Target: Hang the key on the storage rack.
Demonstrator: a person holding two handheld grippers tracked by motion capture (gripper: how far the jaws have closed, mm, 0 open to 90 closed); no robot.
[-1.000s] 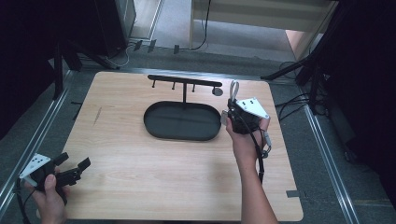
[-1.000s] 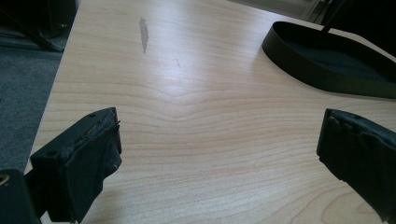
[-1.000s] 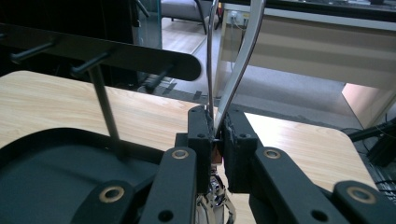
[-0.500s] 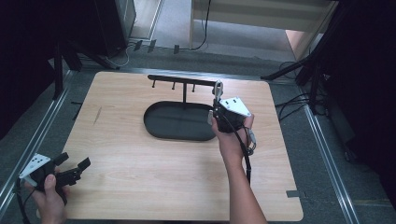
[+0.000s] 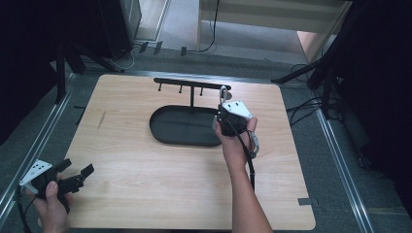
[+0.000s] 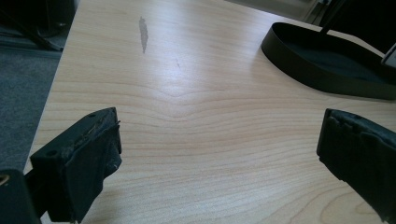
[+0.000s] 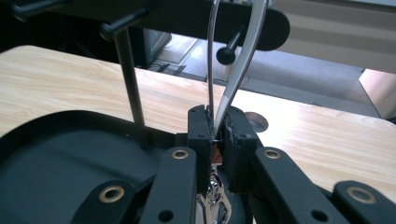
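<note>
A black stand has an oval tray (image 5: 170, 136) as its base, and a post carries a crossbar (image 5: 175, 82) with short pegs (image 7: 226, 55). My right gripper (image 5: 222, 106) hovers over the tray's right end and is shut on a silver clip (image 5: 223, 92). The clip's wire loop (image 7: 233, 70) rises from the pads (image 7: 198, 128) toward the crossbar's right end. Whether the loop touches a peg I cannot tell. My left gripper (image 5: 76, 168) rests open at the table's near left corner, and nothing lies between its jaws (image 6: 219, 158).
The wooden table (image 5: 145, 184) has a round hole (image 7: 256, 121) near its back right. A metal frame rail (image 5: 335, 150) runs along each side, with cables on the floor beyond. The right gripper's cable hangs along the forearm.
The right gripper has moved left and slightly down with the silver clip, from beside the tray to over its right end. The left gripper has stayed put.
</note>
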